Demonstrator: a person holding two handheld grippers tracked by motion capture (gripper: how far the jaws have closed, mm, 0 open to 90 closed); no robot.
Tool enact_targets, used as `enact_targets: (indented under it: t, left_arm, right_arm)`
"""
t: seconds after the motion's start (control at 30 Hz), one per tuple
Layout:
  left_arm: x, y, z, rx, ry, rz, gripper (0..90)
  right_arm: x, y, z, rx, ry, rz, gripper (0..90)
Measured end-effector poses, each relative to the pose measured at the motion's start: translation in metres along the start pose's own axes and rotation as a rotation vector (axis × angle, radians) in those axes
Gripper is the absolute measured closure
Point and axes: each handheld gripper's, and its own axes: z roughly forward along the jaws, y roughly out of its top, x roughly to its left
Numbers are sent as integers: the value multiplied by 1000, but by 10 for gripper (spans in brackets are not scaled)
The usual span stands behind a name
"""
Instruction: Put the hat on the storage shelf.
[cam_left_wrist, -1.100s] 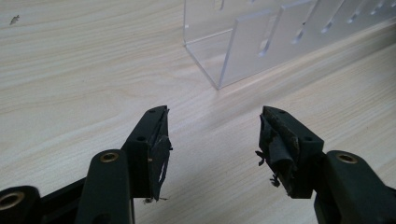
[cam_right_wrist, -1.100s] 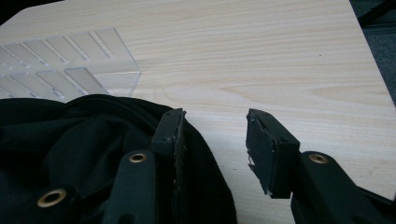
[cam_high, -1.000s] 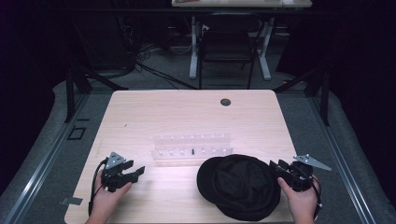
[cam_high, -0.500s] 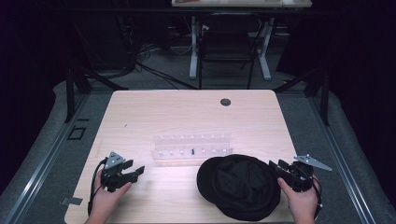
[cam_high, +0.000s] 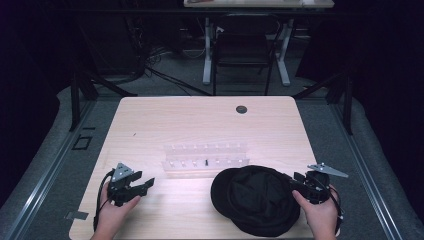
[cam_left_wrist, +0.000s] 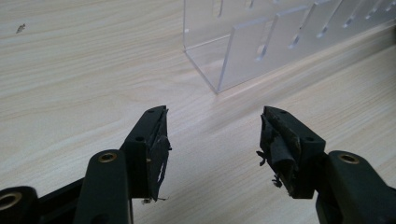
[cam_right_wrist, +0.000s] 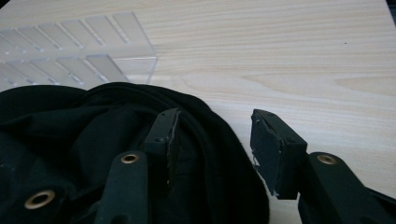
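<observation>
The right gripper (cam_right_wrist: 212, 149) has its jaws apart, one jaw over the edge of a black cap (cam_right_wrist: 93, 140) and the other over bare wood just beside it; nothing is clamped. The cap is soft, dark cloth, crumpled into folds with a rounded rim, and lies at the near right of the table (cam_high: 200, 120) in the high view, where it (cam_high: 257, 197) sits just in front of a clear plastic rack (cam_high: 206, 156). The left gripper (cam_left_wrist: 212, 149) also has its jaws apart, empty, low over the wood at the near left, pointing toward the rack's end (cam_left_wrist: 243, 51), well apart from the cap.
</observation>
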Motion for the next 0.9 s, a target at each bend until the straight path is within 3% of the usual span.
enact_targets:
  t: [0.27,0.33,0.57,0.77,0.9]
  left_arm:
    - [-3,0,0,-1,-8,14,422]
    - [-2,1,0,0,-8,18,421]
    - [-2,1,0,1,-11,10,422]
    - [-2,0,0,-2,-10,8,422]
    - [-2,0,0,0,-10,10,421]
  right_arm:
    - [11,11,-11,47,23,1,530]
    - [11,15,-13,112,24,-8,539]
    - [10,18,-12,187,23,14,556]
    - [10,23,-15,255,-13,-10,579]
    - [6,23,-18,282,-19,24,586]
